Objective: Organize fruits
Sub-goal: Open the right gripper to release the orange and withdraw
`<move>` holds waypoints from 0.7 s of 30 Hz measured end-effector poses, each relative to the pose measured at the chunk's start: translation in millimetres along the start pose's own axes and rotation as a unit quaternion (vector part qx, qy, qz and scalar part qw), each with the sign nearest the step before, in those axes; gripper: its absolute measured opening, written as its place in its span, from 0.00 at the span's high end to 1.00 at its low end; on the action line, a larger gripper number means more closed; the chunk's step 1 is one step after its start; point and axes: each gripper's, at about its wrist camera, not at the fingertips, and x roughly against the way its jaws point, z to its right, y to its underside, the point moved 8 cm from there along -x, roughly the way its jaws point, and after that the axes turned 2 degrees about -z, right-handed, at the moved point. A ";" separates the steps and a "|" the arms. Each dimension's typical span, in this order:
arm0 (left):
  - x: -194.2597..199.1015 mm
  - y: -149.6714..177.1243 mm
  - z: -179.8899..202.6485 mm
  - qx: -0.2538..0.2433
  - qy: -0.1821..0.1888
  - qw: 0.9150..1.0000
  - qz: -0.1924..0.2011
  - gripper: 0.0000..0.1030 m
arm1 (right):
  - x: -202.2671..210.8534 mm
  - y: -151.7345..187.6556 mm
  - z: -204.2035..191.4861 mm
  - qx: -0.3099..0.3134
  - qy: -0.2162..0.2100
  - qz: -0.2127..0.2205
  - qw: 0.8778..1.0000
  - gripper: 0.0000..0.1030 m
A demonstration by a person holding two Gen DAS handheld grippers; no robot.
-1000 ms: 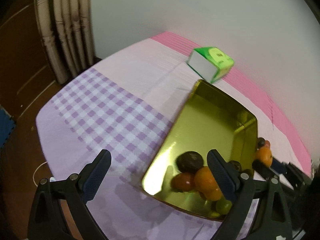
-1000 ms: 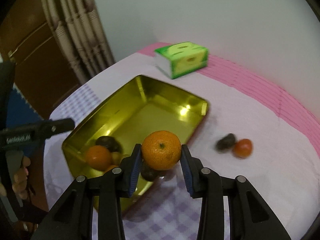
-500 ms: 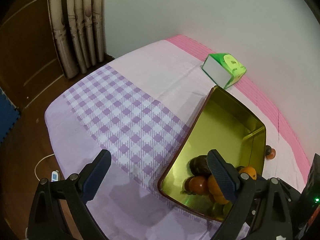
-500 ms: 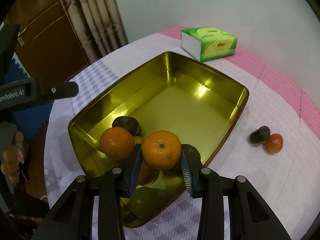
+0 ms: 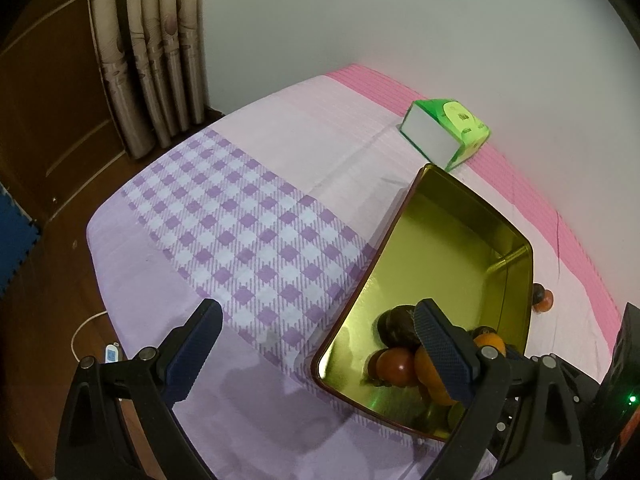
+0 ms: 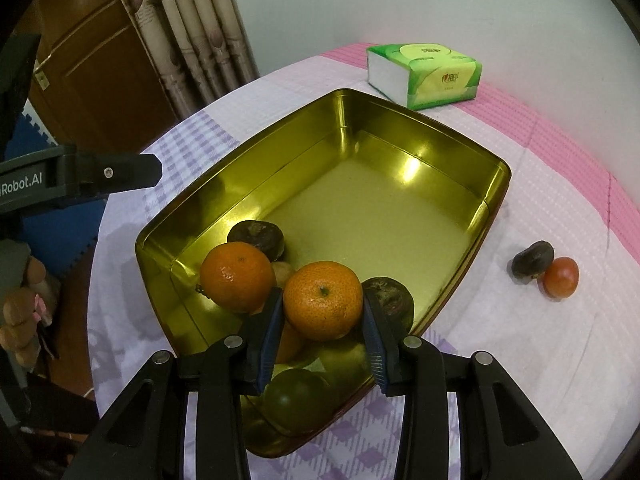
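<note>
I had my right gripper (image 6: 323,322) clenched on a mandarin (image 6: 322,300) over the half-filled gold tin (image 6: 494,204); left gripper (image 5: 316,352) spread, empty; a tomato (image 6: 561,276) and dark fruit (image 6: 533,259) remained on the desk.

A gold tin (image 6: 400,120) sits on the table's cloth, fruit piled at its near end: two oranges (image 6: 322,306), dark fruits. Beyond its right edge lie a dark fruit (image 6: 532,258) touching a red one (image 6: 561,277).

The right claw (image 6: 323,334), with the round orange mandarin (image 6: 322,300) clamped in it, has come down from the near rim into the shiny gold rectangular metal tin (image 6: 420,148), among the fruit there.
</note>
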 end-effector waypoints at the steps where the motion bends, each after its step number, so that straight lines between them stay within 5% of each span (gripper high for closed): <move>1: 0.1 0.1 0.1 -0.001 0.000 1.000 0.000 0.08 | 0.3 -0.2 0.4 -0.001 0.000 0.000 1.000 0.61; 14: -0.4 0.8 3.3 -0.005 -0.002 1.000 0.001 0.08 | 23.1 -11.0 13.7 -0.030 -0.008 0.040 0.999 0.51; 21: 0.3 0.1 6.9 -0.017 -0.003 1.000 0.006 0.08 | 50.2 -10.9 72.8 -0.077 0.052 0.082 0.992 0.42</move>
